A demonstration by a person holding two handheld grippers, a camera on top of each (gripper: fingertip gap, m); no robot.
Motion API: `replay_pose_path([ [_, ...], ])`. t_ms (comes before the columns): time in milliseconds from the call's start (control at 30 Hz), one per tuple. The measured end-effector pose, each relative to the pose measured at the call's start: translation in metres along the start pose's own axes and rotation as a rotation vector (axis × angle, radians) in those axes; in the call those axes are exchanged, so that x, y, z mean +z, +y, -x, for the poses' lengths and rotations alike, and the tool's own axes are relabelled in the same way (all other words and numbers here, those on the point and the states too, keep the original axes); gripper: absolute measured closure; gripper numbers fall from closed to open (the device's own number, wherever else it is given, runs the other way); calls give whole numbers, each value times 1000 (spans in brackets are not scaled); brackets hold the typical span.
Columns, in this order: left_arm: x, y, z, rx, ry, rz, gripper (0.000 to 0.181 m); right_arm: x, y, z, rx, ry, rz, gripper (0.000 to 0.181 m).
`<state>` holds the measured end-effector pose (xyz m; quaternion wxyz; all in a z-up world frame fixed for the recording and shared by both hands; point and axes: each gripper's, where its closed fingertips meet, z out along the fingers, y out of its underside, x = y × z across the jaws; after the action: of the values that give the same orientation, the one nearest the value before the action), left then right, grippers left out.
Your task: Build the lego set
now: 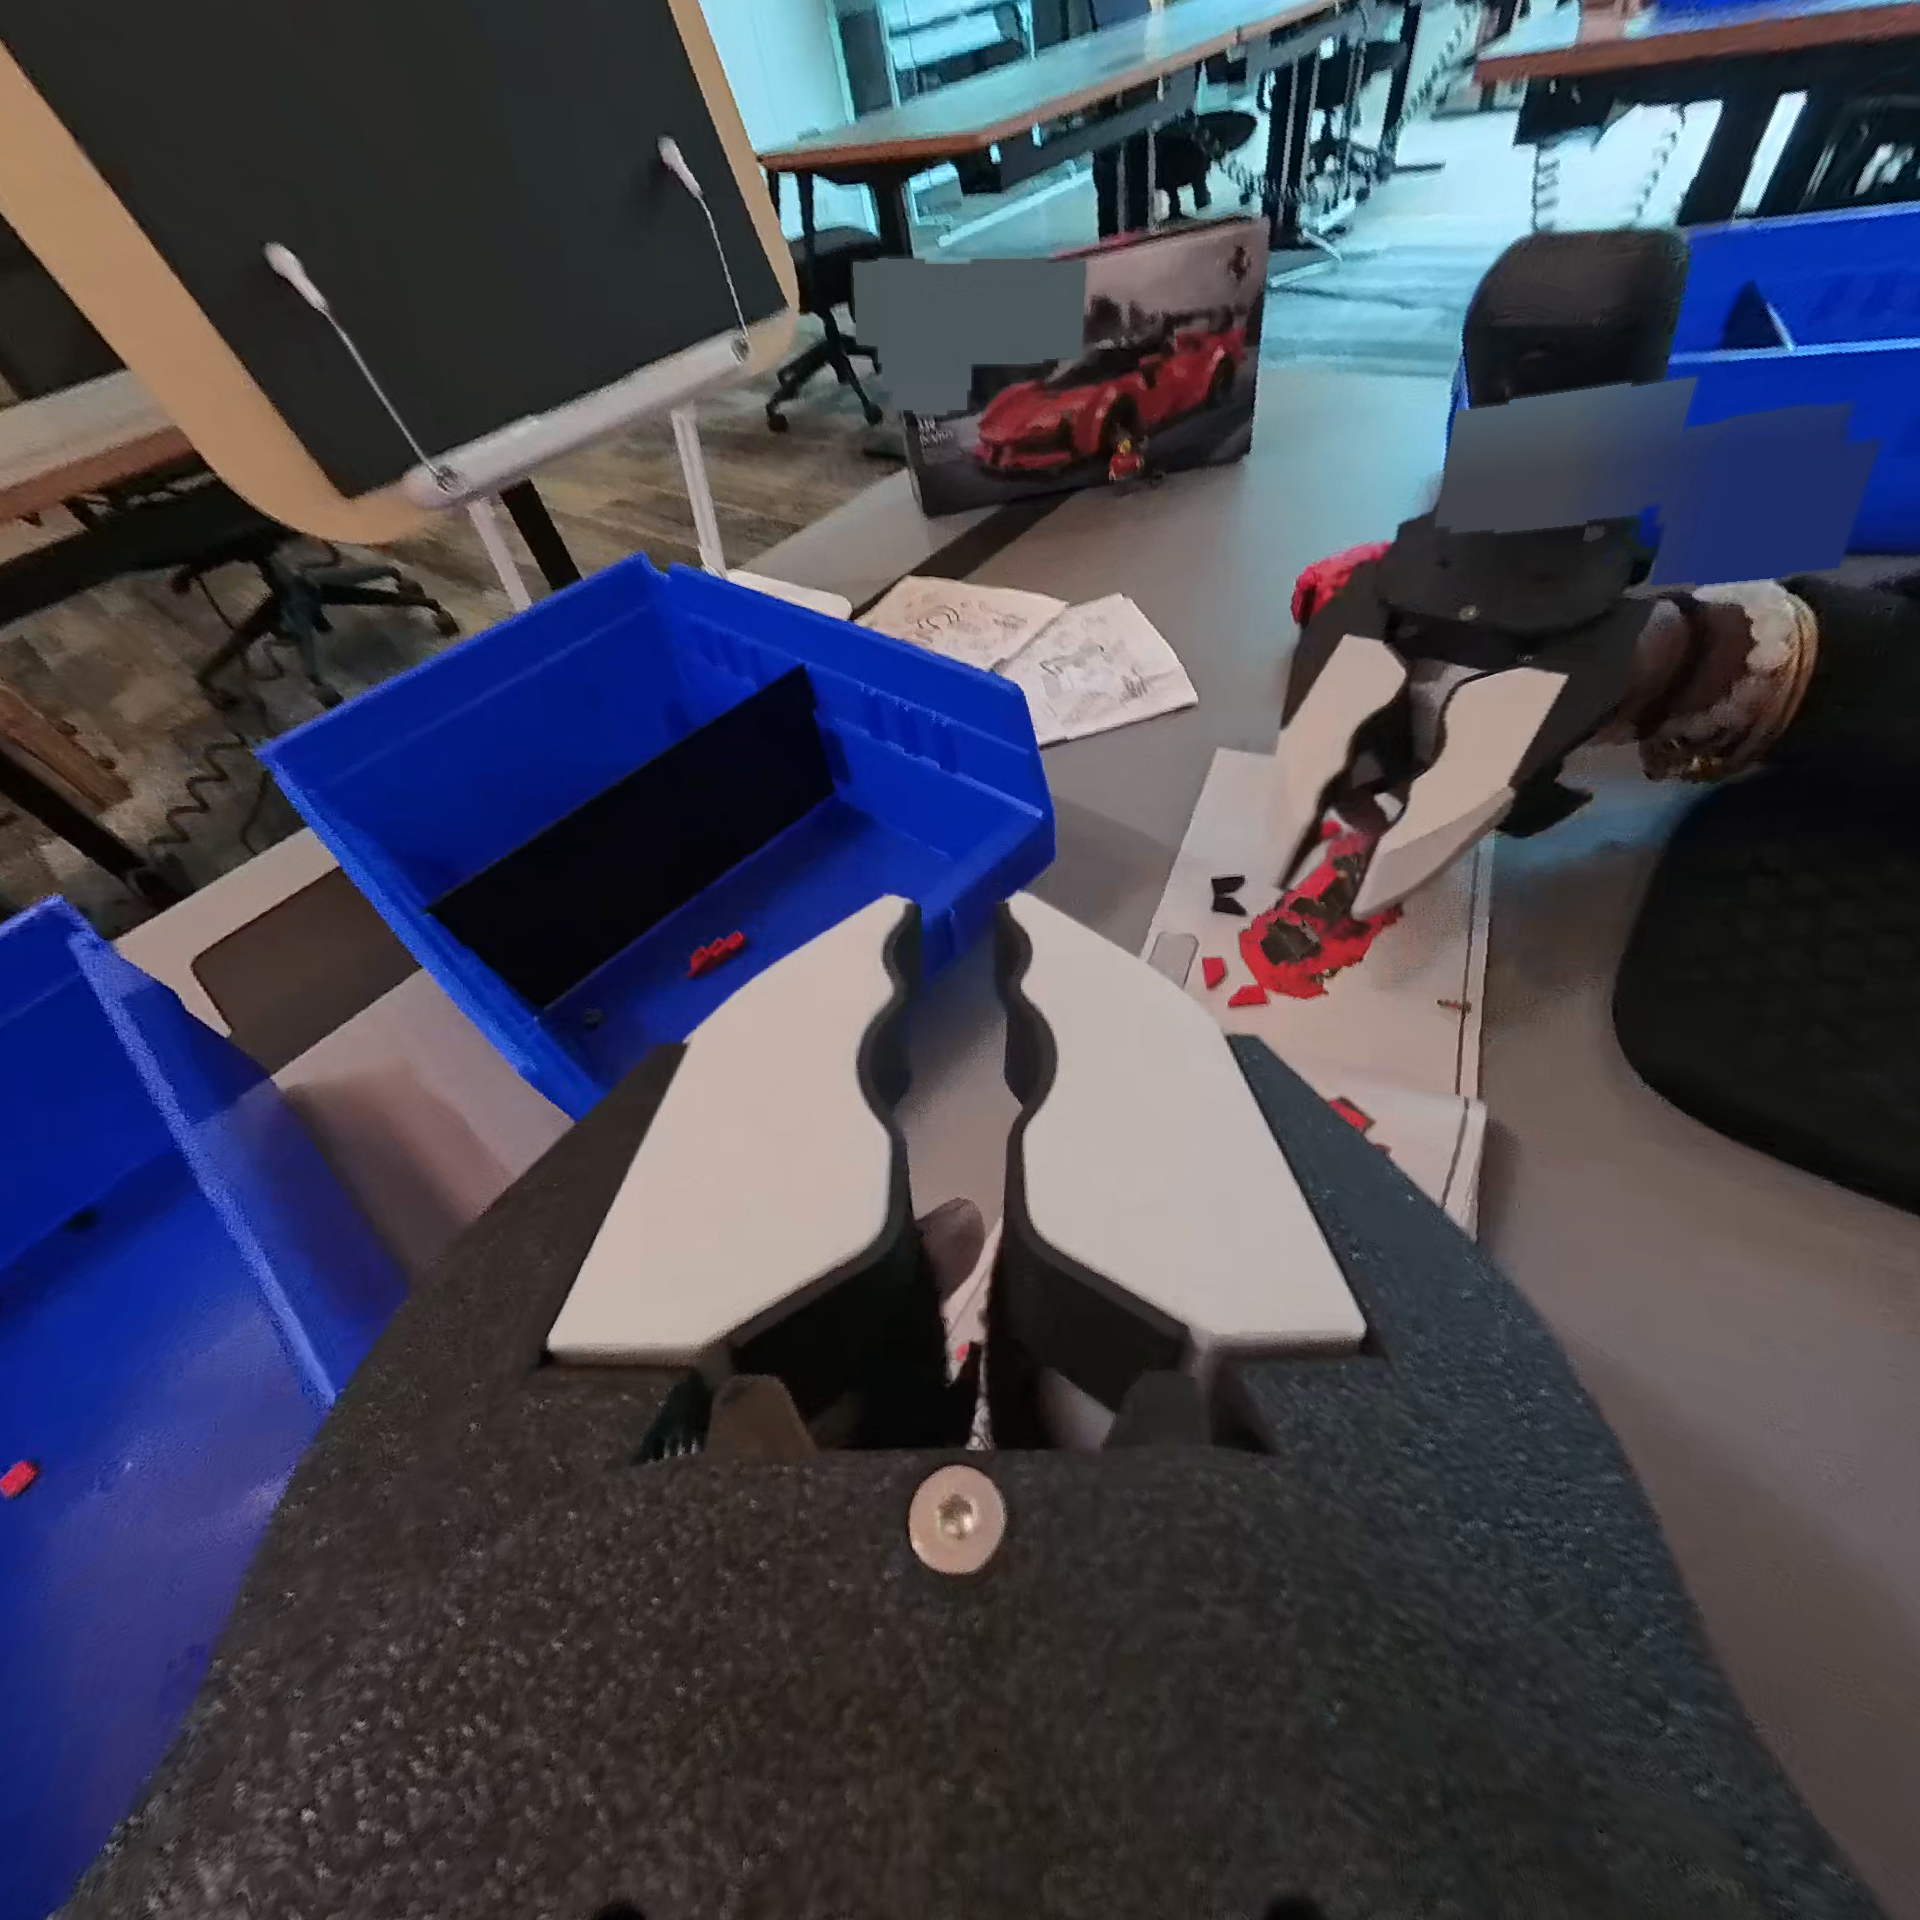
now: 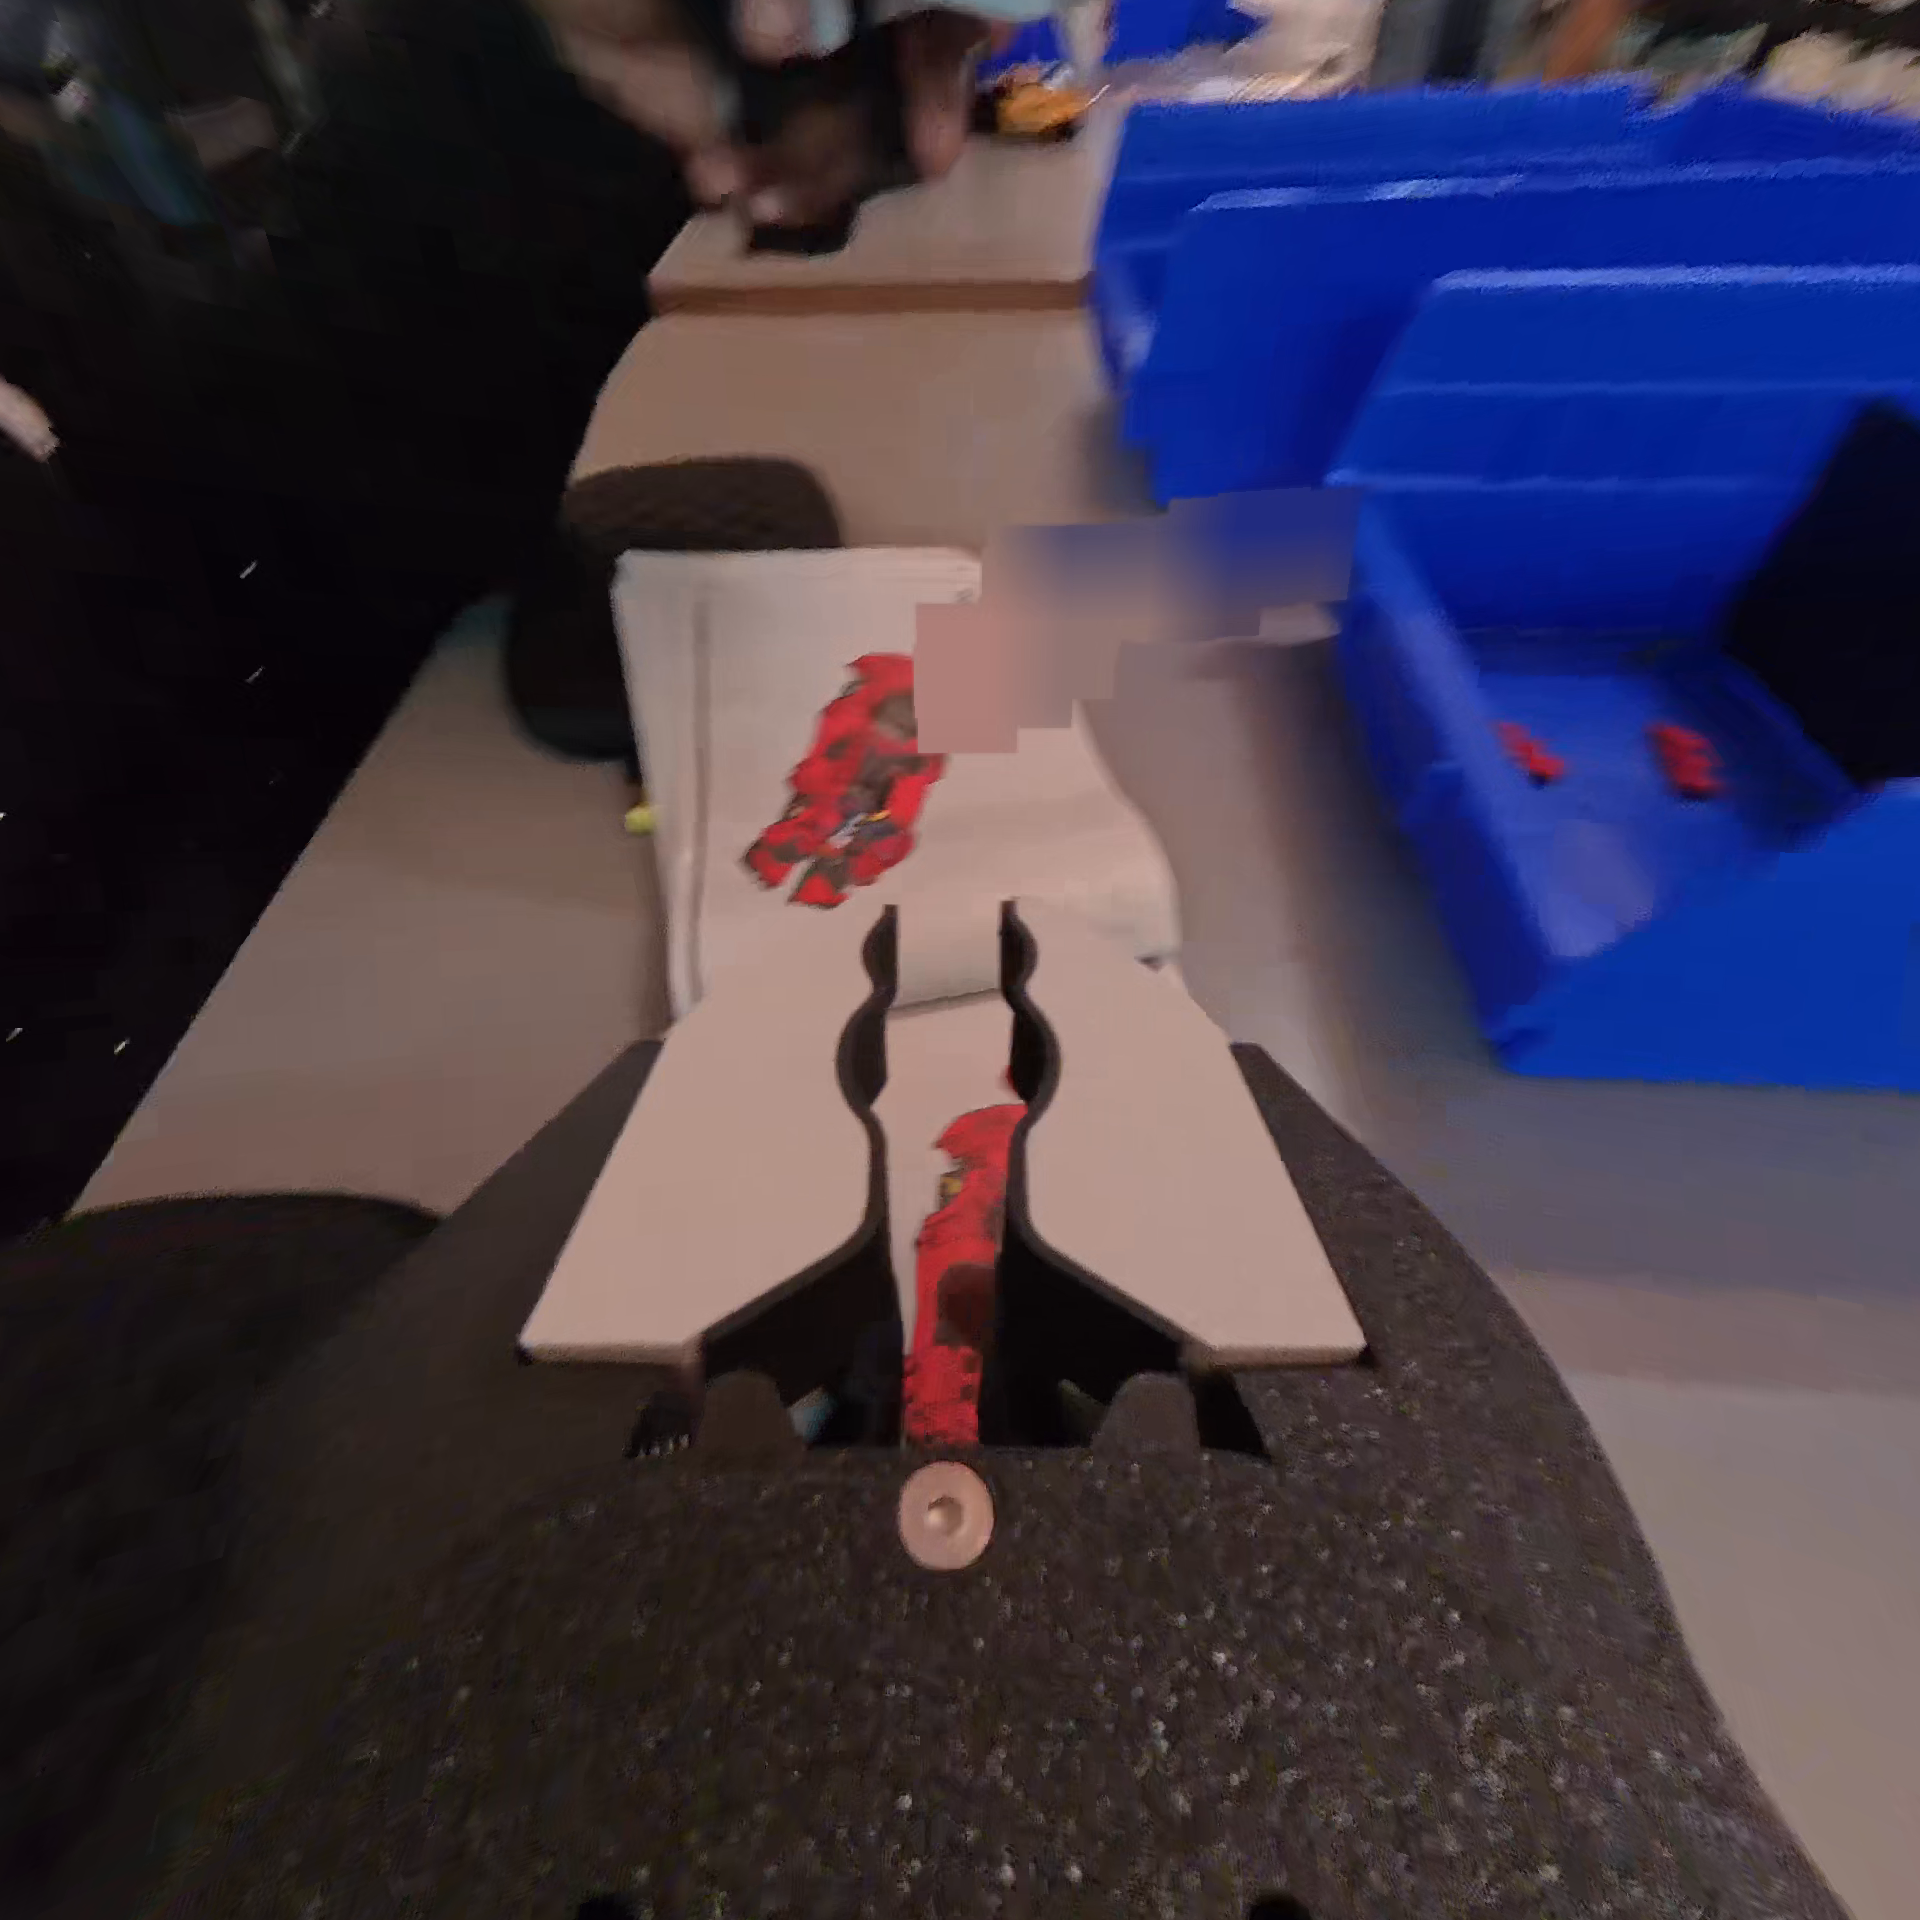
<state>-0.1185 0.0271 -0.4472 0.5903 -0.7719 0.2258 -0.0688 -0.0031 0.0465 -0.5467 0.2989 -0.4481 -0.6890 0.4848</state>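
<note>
My left gripper (image 1: 958, 925) is slightly open and empty, above the grey table in front of a blue bin (image 1: 914, 727) that holds a small red piece (image 1: 715, 951). My right gripper (image 1: 1335, 899) (image 2: 948, 920) tilts down over a white booklet page (image 1: 1351, 1049), shut on a narrow red lego assembly (image 2: 961, 1247) deep between its fingers. The part-built red and black car (image 1: 1294, 935) (image 2: 842, 800) lies on the page just ahead of its tips. Loose red pieces (image 1: 1247, 995) and a black piece (image 1: 1226, 894) lie beside the car.
A second blue bin (image 1: 104, 1143) at the near left holds a red piece (image 1: 19, 1475). The set's box (image 1: 1101, 395) and loose instruction sheets (image 1: 1049, 644) are farther back. More blue bins (image 2: 1558, 935) with red pieces (image 2: 1527, 750) stand beside the booklet. A black mesh chair (image 1: 1766, 987) is at the right. The grippers' ends are close to 15 centimeters from one another.
</note>
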Motion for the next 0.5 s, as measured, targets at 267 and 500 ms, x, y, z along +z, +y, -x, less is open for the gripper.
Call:
replay_pose_path([
  [267, 28, 43, -2, 22, 38, 180, 173, 59, -4, 32, -44, -79, 229, 181],
  [500, 46, 64, 12, -39, 15, 196, 173, 72, 18, 32, -119, -36, 266, 181],
])
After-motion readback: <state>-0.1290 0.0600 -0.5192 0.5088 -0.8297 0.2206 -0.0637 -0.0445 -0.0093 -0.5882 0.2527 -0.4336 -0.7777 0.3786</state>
